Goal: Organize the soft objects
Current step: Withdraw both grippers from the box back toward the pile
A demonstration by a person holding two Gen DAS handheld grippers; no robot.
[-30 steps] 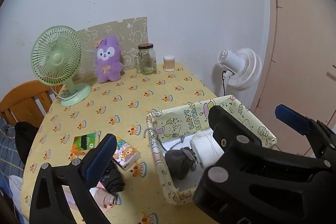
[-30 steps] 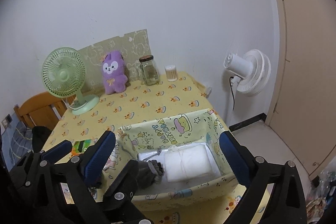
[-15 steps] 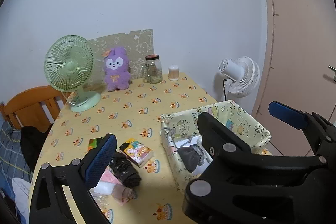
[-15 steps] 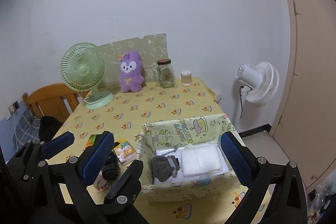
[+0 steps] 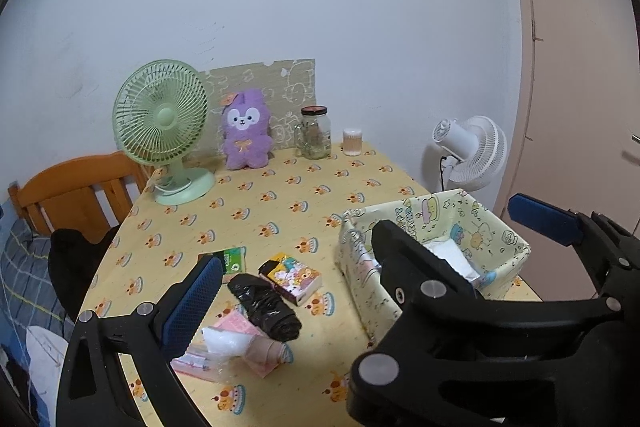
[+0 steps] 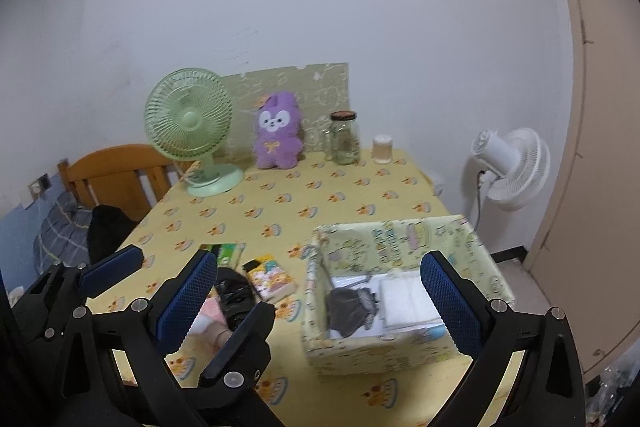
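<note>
Left wrist view, as I see it from the console: my left gripper hangs above the table with fingers spread wide and nothing between them.

Items on the yellow patterned cloth:
- Fabric storage box, near the right edge; it holds a folded white cloth and a grey sock bundle, side by side.
- Black rolled bundle, left of the box, touching a cartoon tissue pack.
- Pink packet and a clear plastic wrapper with a beige roll, nearest the camera.
- Green packet, just behind the black bundle.
- Green desk fan, purple plush toy, glass jar and cotton swab tub, along the wall.

Right wrist view: my right gripper is likewise spread and empty, held above the box's near side.
</note>
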